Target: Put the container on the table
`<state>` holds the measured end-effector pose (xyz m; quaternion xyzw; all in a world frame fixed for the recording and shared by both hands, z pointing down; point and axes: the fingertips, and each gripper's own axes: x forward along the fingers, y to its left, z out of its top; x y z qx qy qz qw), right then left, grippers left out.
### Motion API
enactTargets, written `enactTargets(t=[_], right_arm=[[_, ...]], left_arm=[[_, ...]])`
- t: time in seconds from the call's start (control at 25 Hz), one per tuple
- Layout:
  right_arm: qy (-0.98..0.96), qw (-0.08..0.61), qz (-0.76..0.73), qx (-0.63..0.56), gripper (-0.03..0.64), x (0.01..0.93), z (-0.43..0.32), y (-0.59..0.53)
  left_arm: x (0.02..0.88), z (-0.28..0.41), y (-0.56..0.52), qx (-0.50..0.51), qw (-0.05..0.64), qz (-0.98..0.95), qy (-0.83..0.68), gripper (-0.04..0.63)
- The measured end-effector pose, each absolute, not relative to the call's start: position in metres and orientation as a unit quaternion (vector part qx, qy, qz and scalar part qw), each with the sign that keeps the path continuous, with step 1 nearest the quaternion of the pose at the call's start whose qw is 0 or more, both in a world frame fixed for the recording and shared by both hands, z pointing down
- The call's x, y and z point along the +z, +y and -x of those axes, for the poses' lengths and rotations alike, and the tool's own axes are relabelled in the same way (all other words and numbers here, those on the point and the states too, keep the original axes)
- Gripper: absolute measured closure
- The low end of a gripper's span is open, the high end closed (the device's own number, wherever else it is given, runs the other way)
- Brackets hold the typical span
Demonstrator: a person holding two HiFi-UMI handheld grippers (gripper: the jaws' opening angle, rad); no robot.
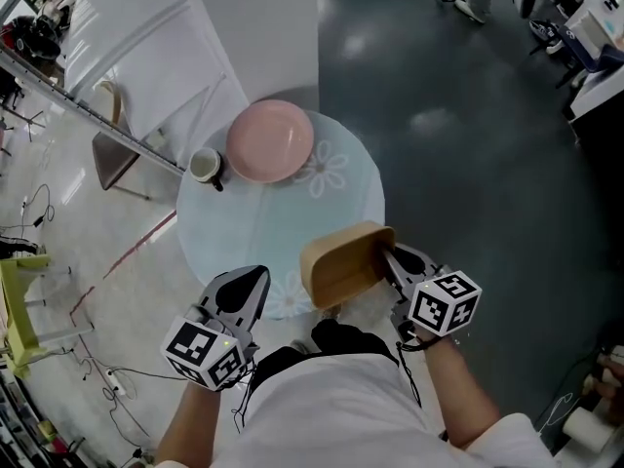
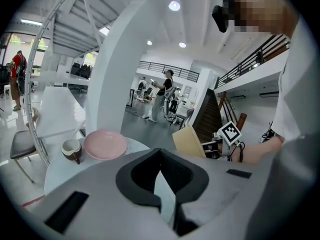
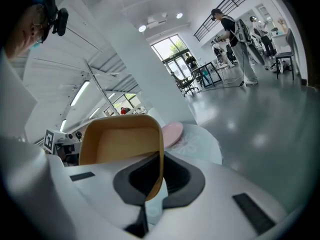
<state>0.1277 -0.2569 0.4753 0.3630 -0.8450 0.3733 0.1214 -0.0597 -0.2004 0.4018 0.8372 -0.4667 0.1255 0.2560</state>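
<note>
The tan container (image 1: 341, 261) is held by the right claw (image 1: 390, 256), which is clenched on one of its side walls. In the right gripper view that thin wall (image 3: 159, 159) is seen running down between the two jaws, with the open inside of the container turned to the left of the claw (image 3: 150, 184). In the head view the container is tilted on its side over the near edge of the round desk (image 1: 244, 232), which is covered with a pale blue cloth. Whether its lower edge touches the cloth cannot be told.

The left claw (image 1: 244, 286) is held low at the near left edge of the desk, apart from the container. Its jaws are drawn together with nothing between them (image 2: 161, 181).

At the far side of the desk a pink plate (image 1: 270, 141) is set, with a small cup (image 1: 205, 166) just beside it on the left.
</note>
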Motion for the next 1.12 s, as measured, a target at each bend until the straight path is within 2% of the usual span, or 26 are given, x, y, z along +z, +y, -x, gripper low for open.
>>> enactTargets(t=[0.48,1.12], right_arm=[[-0.827,0.158,-0.365,0.398,0.592,0.528,-0.144,-0.293],[-0.781,0.206,-0.409,0.425,0.592,0.598,-0.116,-0.305]], left_arm=[[0.422,0.051,-0.236,0.137,0.273,-0.828,-0.47,0.574],[0.467,0.09,-0.246,0.169,0.305,-0.835,-0.425,0.574]])
